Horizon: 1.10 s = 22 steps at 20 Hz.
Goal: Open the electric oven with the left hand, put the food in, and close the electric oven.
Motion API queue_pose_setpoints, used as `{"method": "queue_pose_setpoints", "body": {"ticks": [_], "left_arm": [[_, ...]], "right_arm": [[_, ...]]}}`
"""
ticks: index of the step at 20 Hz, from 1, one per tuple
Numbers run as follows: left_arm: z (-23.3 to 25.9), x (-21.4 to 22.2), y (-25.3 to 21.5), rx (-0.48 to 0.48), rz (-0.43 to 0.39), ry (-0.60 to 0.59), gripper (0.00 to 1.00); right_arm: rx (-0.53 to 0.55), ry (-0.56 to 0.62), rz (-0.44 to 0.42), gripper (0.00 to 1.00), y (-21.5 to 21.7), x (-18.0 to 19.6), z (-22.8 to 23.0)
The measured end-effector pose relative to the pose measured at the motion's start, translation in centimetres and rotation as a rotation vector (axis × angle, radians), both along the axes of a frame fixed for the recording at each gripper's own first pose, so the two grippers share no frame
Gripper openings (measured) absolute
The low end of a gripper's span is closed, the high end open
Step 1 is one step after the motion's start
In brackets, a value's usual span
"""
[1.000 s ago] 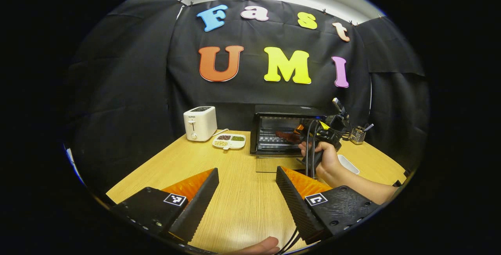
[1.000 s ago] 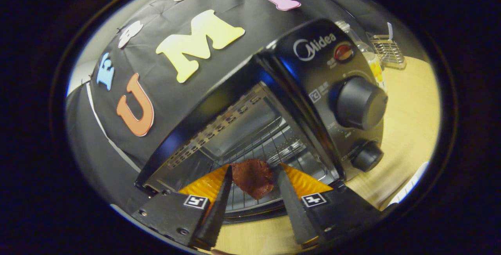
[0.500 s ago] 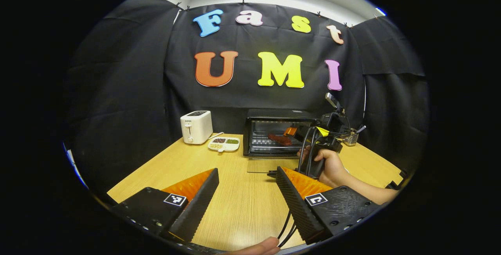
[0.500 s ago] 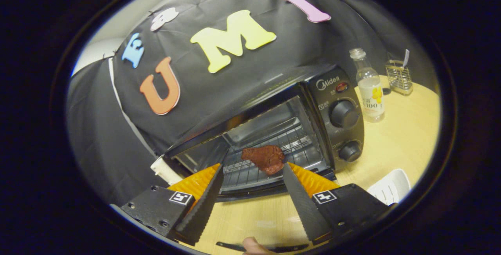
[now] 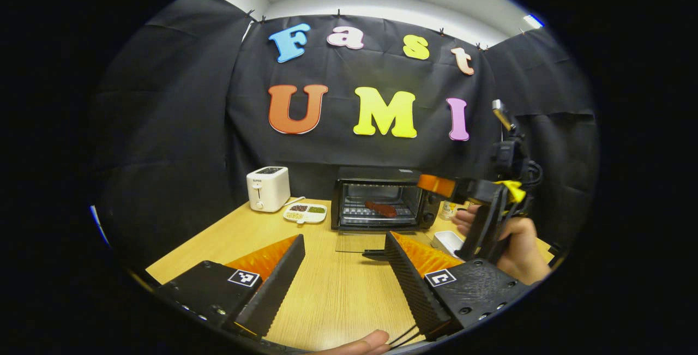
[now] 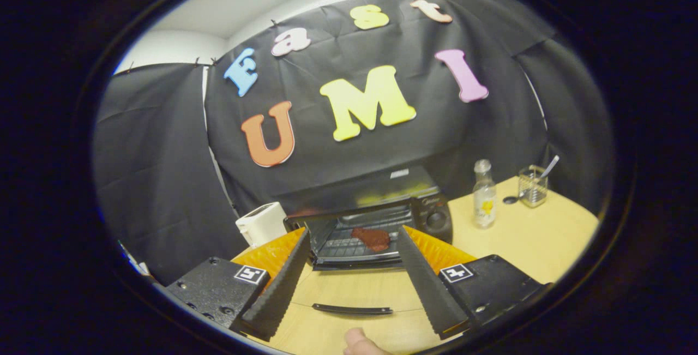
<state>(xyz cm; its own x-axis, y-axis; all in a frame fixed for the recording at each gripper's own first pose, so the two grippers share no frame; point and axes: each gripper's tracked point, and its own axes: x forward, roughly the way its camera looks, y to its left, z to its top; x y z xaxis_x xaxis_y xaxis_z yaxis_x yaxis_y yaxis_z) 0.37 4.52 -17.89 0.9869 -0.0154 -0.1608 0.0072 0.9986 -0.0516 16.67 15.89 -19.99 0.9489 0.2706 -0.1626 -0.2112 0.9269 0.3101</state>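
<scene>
The food (image 6: 371, 238), a reddish-brown piece, lies on the wire rack inside the electric oven (image 6: 376, 218), straight ahead of the right gripper (image 6: 349, 268) and framed between its two fingers, well apart from them. The oven door (image 6: 349, 303) is folded down flat onto the wooden table (image 6: 534, 240), its dark handle lying just in front of those fingertips. The right gripper's jaws stand wide apart and hold nothing.

From the left gripper (image 5: 343, 268), the oven sits farther off and slightly to the right, the food (image 5: 381, 209) visible on its rack. This gripper is also spread wide with nothing in it, held low over the table. To its right, a hand (image 5: 518, 240) holds the other gripper raised.

A white toaster (image 5: 267, 188) and a small divided dish (image 5: 305, 212) stand left of the oven; a bottle (image 6: 484, 197) and a wire holder (image 6: 531, 187) stand to its right.
</scene>
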Motion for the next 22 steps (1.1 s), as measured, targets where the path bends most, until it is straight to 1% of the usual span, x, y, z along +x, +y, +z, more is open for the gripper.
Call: {"method": "queue_pose_setpoints", "body": {"ticks": [2,5,8,9,10,11,13,14,16,17,18,20,21,22], "left_arm": [[-0.1,1.0,-0.4,0.004,0.004,-0.012,0.94],[-1.2,2.9,-2.8,0.004,-0.056,-0.003,0.94],[-3.4,5.5,-5.3,0.006,-0.104,0.015,0.94],[-4.8,6.3,-6.1,-0.008,-0.114,0.035,0.94],[-6.2,7.0,-6.9,-0.025,-0.125,0.056,0.94],[-7.5,7.8,-7.8,-0.042,-0.135,0.080,0.94],[-10.1,9.1,-8.9,-0.046,-0.143,0.137,0.94],[-12.2,9.7,-9.3,-0.027,-0.138,0.180,0.94],[-14.1,10.0,-9.7,-0.007,-0.137,0.219,0.94],[-14.9,10.3,-9.6,0.002,-0.131,0.234,0.95],[-15.7,10.4,-9.7,0.004,-0.129,0.257,0.94],[-17.3,10.6,-10.4,0.004,-0.139,0.292,0.95],[-18.1,10.8,-10.5,0.017,-0.134,0.309,0.95],[-18.9,11.2,-10.6,0.034,-0.140,0.324,0.95]], "right_arm": [[-0.024,-0.051,-0.030,1.00,-2.6,-3.1,3.2],[-0.069,-0.119,-0.055,1.00,-5.9,-7.3,7.4],[-0.146,-0.121,-0.129,1.00,-10.2,-10.1,9.1],[-0.158,-0.107,-0.156,0.95,-11.6,-10.9,9.3],[-0.155,-0.104,-0.173,1.00,-12.6,-11.7,10.0],[-0.149,-0.107,-0.176,1.00,-13.2,-12.5,10.6],[-0.145,-0.108,-0.195,1.00,-14.5,-13.8,11.3],[-0.155,-0.116,-0.202,1.00,-15.2,-14.9,11.6],[-0.182,-0.123,-0.212,1.00,-15.8,-15.8,11.8],[-0.203,-0.132,-0.217,0.96,-16.2,-16.3,11.9],[-0.222,-0.136,-0.223,1.00,-16.5,-16.6,12.0],[-0.233,-0.161,-0.230,1.00,-17.0,-17.3,12.8],[-0.234,-0.167,-0.239,0.96,-17.5,-17.6,13.1],[-0.239,-0.171,-0.244,1.00,-17.9,-17.8,13.1]]}}
